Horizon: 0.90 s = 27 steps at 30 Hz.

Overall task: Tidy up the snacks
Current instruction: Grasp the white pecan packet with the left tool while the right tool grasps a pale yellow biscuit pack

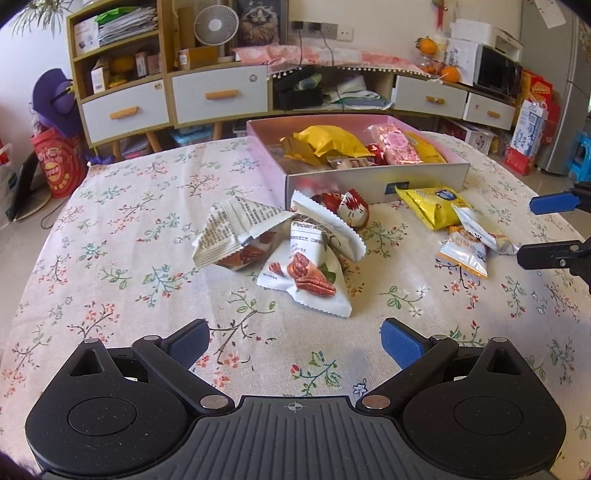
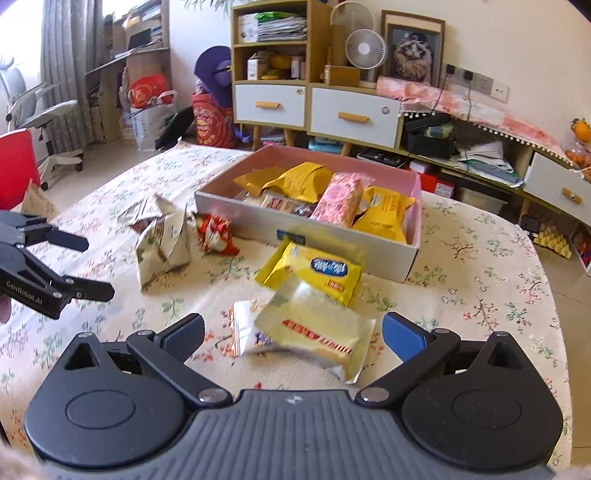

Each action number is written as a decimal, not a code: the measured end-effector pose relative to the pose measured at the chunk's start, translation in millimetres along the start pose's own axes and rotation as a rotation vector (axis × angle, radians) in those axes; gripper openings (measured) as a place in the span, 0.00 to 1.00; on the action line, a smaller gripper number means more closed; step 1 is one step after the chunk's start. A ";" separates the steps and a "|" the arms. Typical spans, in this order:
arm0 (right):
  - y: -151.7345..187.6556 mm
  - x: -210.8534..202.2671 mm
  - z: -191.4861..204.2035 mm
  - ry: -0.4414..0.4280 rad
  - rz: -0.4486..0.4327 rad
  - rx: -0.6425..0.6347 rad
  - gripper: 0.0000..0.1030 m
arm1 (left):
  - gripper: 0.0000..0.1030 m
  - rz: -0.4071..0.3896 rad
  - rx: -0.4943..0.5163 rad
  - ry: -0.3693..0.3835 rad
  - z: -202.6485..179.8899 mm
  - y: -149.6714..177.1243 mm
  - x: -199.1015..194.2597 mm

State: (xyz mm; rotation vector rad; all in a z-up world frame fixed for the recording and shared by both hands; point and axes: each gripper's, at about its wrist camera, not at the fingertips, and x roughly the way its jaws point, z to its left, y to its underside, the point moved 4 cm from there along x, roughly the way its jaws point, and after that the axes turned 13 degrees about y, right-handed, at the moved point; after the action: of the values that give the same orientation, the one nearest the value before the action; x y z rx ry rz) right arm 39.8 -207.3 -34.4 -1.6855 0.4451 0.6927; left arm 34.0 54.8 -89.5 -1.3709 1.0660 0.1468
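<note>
A pink-lined box (image 1: 376, 182) (image 2: 295, 225) holds several yellow, pink and red snack packs. On the floral tablecloth in front of it lie white pecan packs (image 1: 303, 273) (image 2: 162, 243), a red-white candy pack (image 1: 351, 212) (image 2: 216, 234), a yellow pack (image 1: 432, 208) (image 2: 317, 271) and pale orange-striped packs (image 1: 465, 254) (image 2: 310, 332). My left gripper (image 1: 295, 345) is open and empty, just short of the pecan packs; it also shows in the right wrist view (image 2: 96, 266). My right gripper (image 2: 291, 336) is open with a pale pack lying between its fingers; it also shows in the left wrist view (image 1: 550, 229).
The round table (image 1: 110, 258) is covered with a floral cloth. Behind it stand a shelf and drawer unit (image 1: 166, 92), a fan (image 1: 216, 26) and a microwave (image 1: 498, 72). A red chair (image 2: 16, 166) stands at the left table edge.
</note>
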 end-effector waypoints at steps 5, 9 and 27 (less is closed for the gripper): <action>4.0 0.8 2.4 -0.015 -0.002 -0.007 0.99 | 0.97 -0.019 0.006 0.018 -2.0 -2.4 3.6; 3.6 4.2 5.0 -0.043 0.018 -0.007 0.95 | 0.96 -0.040 0.019 0.046 -5.2 -7.6 9.0; 4.7 39.5 -20.5 -0.004 0.107 -0.200 0.64 | 0.66 -0.025 -0.009 0.035 3.2 -34.3 44.2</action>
State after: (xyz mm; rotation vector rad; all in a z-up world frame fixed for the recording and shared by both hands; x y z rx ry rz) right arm 70.6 -225.3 -61.4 -1.8573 0.4781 0.8415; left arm 82.3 27.1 -95.6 -1.3990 1.0785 0.1095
